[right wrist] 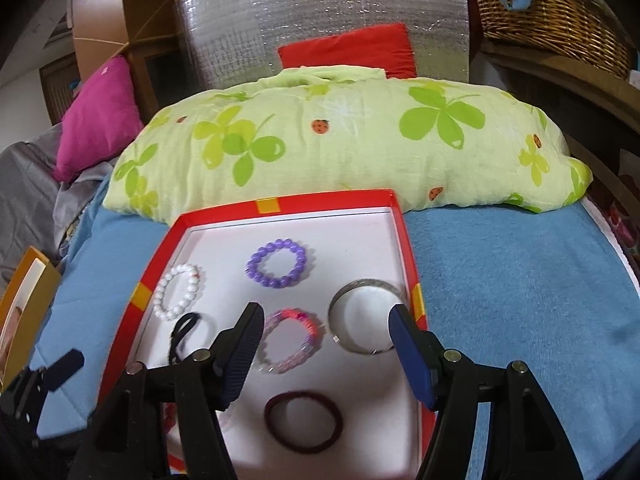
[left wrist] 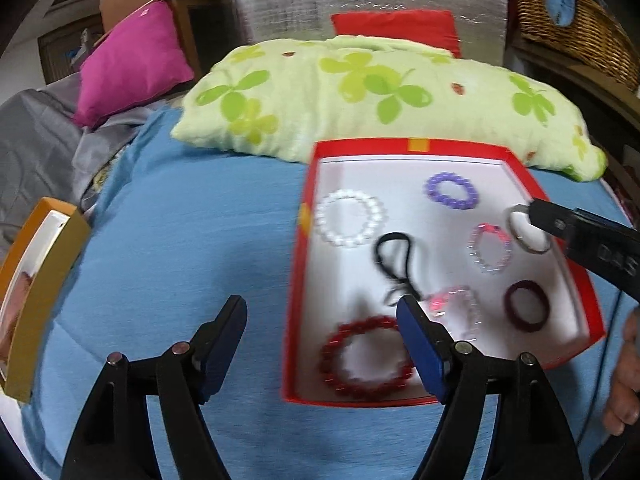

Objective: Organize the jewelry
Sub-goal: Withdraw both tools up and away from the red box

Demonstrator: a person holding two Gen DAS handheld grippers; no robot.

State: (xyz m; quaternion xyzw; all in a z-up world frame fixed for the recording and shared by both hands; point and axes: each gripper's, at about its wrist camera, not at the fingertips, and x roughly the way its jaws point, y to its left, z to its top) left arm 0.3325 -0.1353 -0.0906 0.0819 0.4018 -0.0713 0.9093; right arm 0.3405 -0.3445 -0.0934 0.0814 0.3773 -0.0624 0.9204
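Red tray (right wrist: pixel 404 240) sits on the bed's blue blanket (right wrist: pixel 520 280), just in front of the green clover pillow (right wrist: pixel 340 140). Jewelry is already spread out inside it: white bead bracelet (right wrist: pixel 178 294) near the tray's left wall, purple bead bracelet (right wrist: pixel 277 265) toward the back, silver bangle (right wrist: pixel 366 316) against the right wall, pink bead bracelet (right wrist: pixel 290 340) in the middle, dark red hair tie (right wrist: pixel 303 420) near the front, black cord (right wrist: pixel 188 332) left of the pink one. Red bead bracelet (left wrist: pixel 366 356) lies at the tray's front edge, seen from the left wrist.

Left gripper (left wrist: pixel 322 312) hovers over the tray's front-left corner, fingers wide, nothing between them. Right gripper (right wrist: pixel 326 320) hangs above the tray, fingers wide and empty, roughly bracketing the pink bracelet and bangle, not touching either.

Step looks like between picks: pieces laid apart, none held. An orange box (left wrist: pixel 44 288) stands well left of the tray; maybe another source or destination, can't tell. Next move likely needs one gripper to drop onto a single piece and close across its band without dragging neighbours.
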